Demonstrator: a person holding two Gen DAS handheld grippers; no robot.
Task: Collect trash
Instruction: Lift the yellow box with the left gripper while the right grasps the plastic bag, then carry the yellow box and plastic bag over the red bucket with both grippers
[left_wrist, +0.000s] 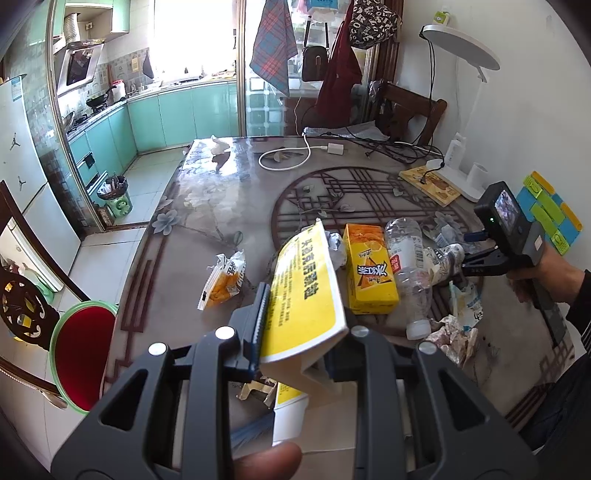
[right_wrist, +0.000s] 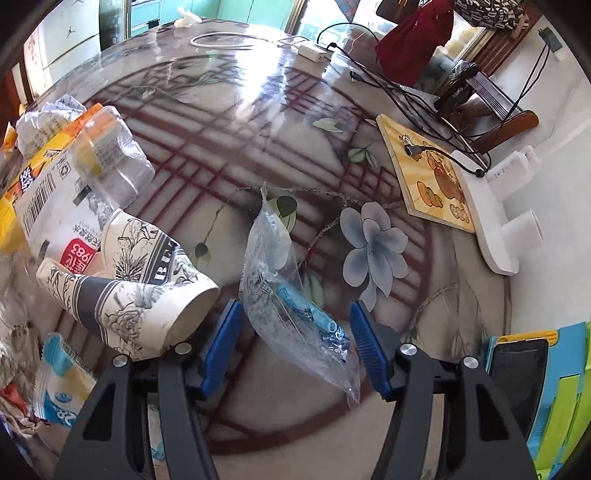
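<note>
My left gripper (left_wrist: 299, 332) is shut on a flattened yellow-and-white box (left_wrist: 303, 280) and holds it up over the table. Trash lies beyond it: a yellow juice carton (left_wrist: 369, 273), a crushed clear bottle (left_wrist: 410, 266), an orange snack wrapper (left_wrist: 223, 280) and crumpled paper (left_wrist: 454, 336). Pointing down at the table, my right gripper (right_wrist: 295, 332) is open, its blue pads (right_wrist: 225, 332) on either side of a clear plastic wrapper (right_wrist: 291, 302) with blue print. Neither pad touches the wrapper. Two patterned paper cups (right_wrist: 147, 291) lie just left of it.
A white lamp base (right_wrist: 491, 221) and a picture book (right_wrist: 428, 173) sit at the table's right edge, with black cables (right_wrist: 406, 96) behind. A white charger cable (left_wrist: 284, 157) lies at the far side. A red-seated chair (left_wrist: 85, 350) stands at the left.
</note>
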